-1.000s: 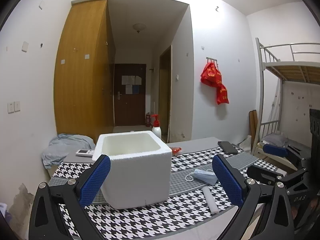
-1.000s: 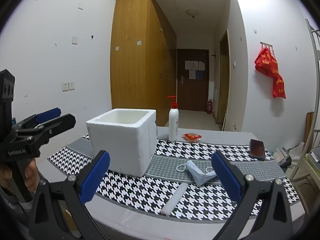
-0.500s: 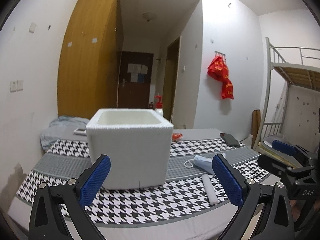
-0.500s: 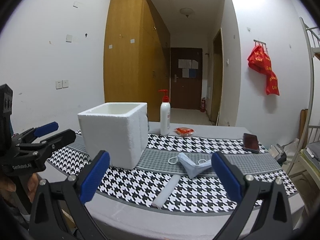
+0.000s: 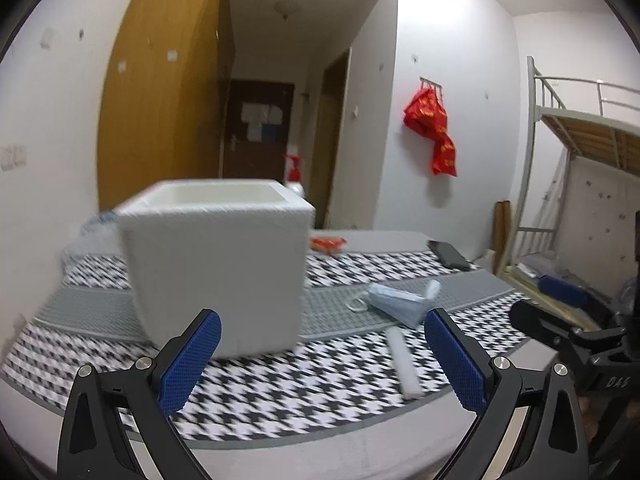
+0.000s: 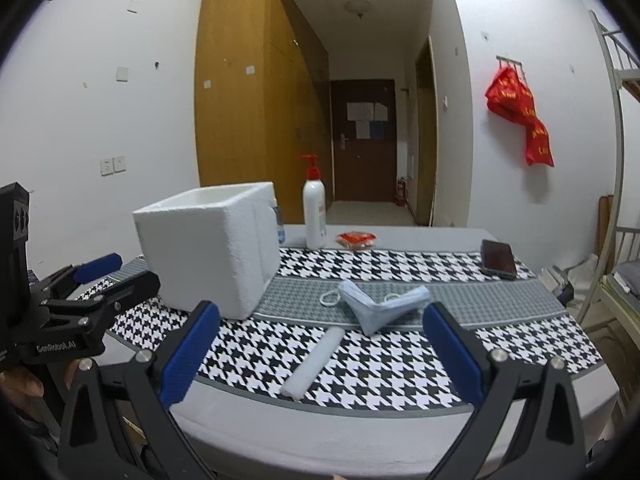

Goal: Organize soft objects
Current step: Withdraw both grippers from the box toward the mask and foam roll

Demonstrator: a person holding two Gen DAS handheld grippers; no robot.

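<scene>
On the houndstooth tablecloth (image 6: 400,264), a white foam box (image 6: 208,248) stands left, with a white pump bottle (image 6: 314,216), red packet (image 6: 357,239) and black phone (image 6: 498,258) behind. Right of the box lie a folded pale-blue face mask (image 6: 376,308) and a white foam roll (image 6: 314,362), its long axis running near-to-far. Left gripper (image 5: 322,358) and right gripper (image 6: 320,352) gape wide, holding nothing.

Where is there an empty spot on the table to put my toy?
The checked cloth is bare on the right, between the blue mask and the phone. It's crowded in the middle, where the white roll lies near the mask and foam box.
</scene>
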